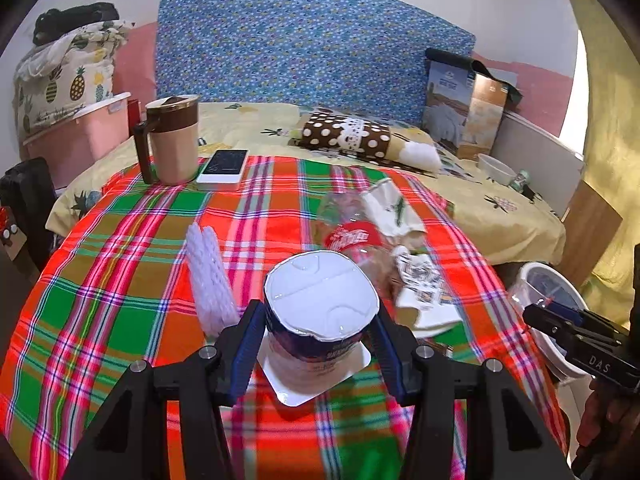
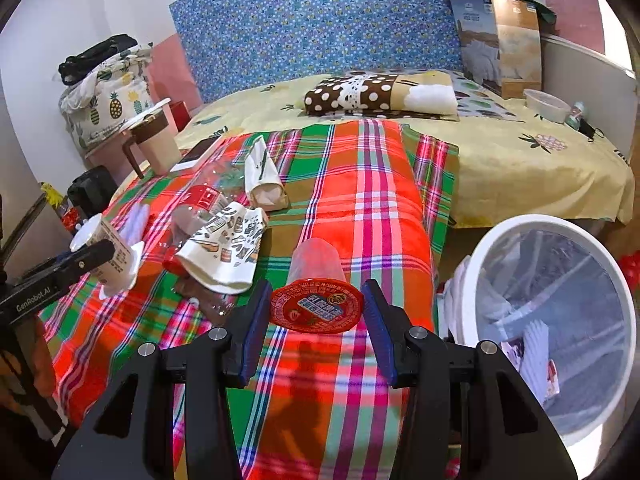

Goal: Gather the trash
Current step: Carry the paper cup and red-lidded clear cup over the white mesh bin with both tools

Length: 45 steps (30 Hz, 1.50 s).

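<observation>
My left gripper (image 1: 318, 326) is shut on a white yogurt cup (image 1: 320, 304), upside down with its square rim low, just above the plaid cloth (image 1: 120, 280). My right gripper (image 2: 316, 312) is shut on a small clear jelly cup with a red lid (image 2: 316, 304) over the cloth's near edge. Behind lie a crushed clear bottle with a red label (image 1: 352, 236), a flattened printed paper cup (image 2: 228, 248) and a second flattened paper cup (image 2: 264, 176). The white trash bin (image 2: 552, 320) with a clear liner stands to the right of the bed, holding some trash.
A brown and beige jug (image 1: 170, 140) and a phone (image 1: 224, 168) sit at the cloth's far left. White ridged sticks (image 1: 210, 276) lie left of the yogurt cup. A polka-dot pillow (image 1: 348, 136), a box (image 1: 464, 108) and a bowl (image 1: 496, 168) are at the back.
</observation>
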Each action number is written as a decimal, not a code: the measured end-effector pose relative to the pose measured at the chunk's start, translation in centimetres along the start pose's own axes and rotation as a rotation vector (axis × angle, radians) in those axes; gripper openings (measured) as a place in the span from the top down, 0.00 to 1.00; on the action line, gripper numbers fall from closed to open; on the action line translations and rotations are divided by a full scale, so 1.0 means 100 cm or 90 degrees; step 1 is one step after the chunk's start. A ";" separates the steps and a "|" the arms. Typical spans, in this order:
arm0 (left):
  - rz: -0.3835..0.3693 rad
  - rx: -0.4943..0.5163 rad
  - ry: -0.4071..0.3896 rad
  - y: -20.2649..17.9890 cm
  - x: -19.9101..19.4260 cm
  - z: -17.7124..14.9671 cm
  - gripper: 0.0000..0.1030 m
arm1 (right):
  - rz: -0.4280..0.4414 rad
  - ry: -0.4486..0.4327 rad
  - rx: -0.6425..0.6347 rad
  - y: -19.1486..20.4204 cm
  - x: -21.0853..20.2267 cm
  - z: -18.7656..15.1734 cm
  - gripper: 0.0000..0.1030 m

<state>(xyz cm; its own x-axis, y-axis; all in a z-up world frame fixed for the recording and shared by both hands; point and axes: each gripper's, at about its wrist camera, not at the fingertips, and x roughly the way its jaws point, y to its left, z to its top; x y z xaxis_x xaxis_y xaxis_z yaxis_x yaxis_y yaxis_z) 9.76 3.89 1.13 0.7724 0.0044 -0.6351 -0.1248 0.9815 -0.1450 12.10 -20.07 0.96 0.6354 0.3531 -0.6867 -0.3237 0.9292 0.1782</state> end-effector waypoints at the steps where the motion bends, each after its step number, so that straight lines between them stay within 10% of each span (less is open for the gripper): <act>1: -0.003 0.003 0.000 -0.002 -0.002 -0.001 0.49 | 0.000 -0.002 0.001 -0.001 -0.002 -0.001 0.53; 45: -0.220 0.196 0.038 -0.187 0.016 -0.005 0.49 | -0.127 -0.061 0.129 -0.092 -0.068 -0.038 0.53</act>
<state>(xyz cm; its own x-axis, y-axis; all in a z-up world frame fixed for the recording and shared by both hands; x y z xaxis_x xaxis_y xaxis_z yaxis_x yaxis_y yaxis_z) 13.07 -14.56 2.44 0.6978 -0.3343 -0.6335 0.3309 0.9348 -0.1289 8.08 -31.48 1.27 0.7388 0.1604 -0.6546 -0.0445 0.9807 0.1902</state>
